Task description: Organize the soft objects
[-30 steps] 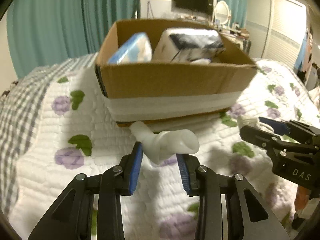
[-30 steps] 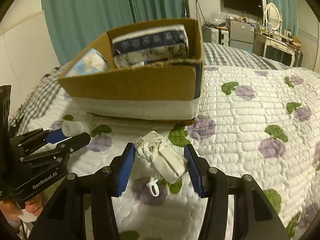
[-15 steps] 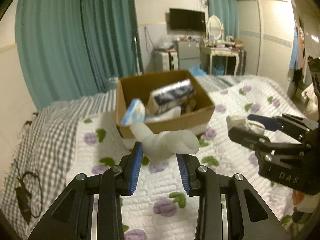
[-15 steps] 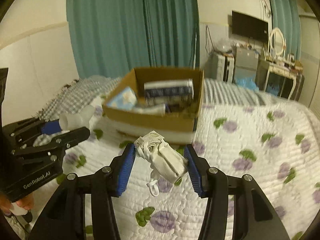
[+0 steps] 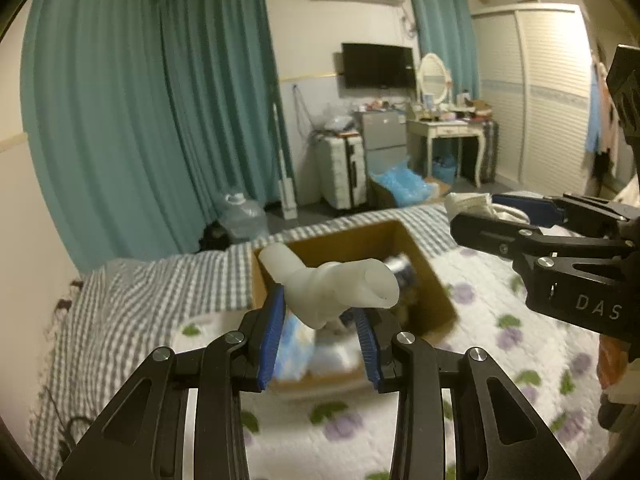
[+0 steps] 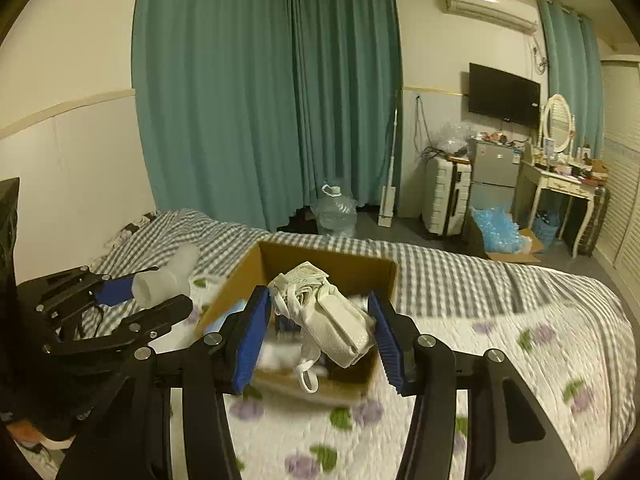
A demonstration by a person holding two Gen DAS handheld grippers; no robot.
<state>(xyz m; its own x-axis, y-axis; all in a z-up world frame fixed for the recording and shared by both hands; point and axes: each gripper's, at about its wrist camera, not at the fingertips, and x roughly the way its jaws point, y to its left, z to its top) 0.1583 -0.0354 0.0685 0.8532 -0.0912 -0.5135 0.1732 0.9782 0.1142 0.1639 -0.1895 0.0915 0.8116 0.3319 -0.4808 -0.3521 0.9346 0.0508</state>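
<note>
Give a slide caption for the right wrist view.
Right gripper carries a folded white cloth bundle above the open cardboard box.

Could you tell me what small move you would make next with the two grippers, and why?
I would probably lower both grippers toward the open cardboard box and let go there. The left gripper holds a white sock and the right gripper holds a folded white cloth, both raised above the bed, with the box just ahead and beneath them.
</note>
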